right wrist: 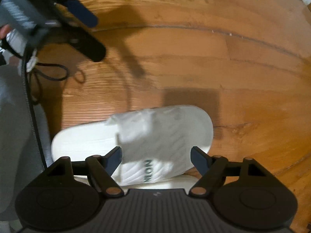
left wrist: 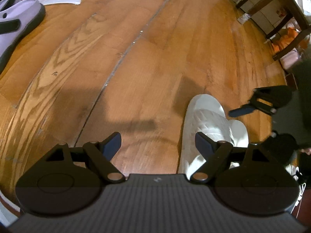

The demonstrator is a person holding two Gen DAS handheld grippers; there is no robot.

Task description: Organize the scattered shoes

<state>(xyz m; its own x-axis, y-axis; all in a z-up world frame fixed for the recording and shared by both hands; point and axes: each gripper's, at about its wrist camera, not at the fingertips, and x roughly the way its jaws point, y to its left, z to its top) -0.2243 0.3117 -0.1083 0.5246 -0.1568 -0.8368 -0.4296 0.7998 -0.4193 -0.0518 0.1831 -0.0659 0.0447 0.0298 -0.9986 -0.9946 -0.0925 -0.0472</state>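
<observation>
A lilac clog (left wrist: 13, 25) lies at the far left edge of the wood floor (left wrist: 136, 58), well apart from everything else, so it looks like a shoe yet to be gathered. Nearer the middle, the left gripper (left wrist: 158, 143) hangs over bare boards with its jaws spread and nothing between them; its right finger (left wrist: 204, 143) overlaps the slide only in the view, a likely sign that it waits as the spare hand. To its right lies the white slide (right wrist: 136, 141), flat on the floor, strap up. The right gripper (right wrist: 156, 159) points down at it, jaws spread to either side of the strap and not yet touching, probably lined up so as to pinch the strap and lift the slide.
</observation>
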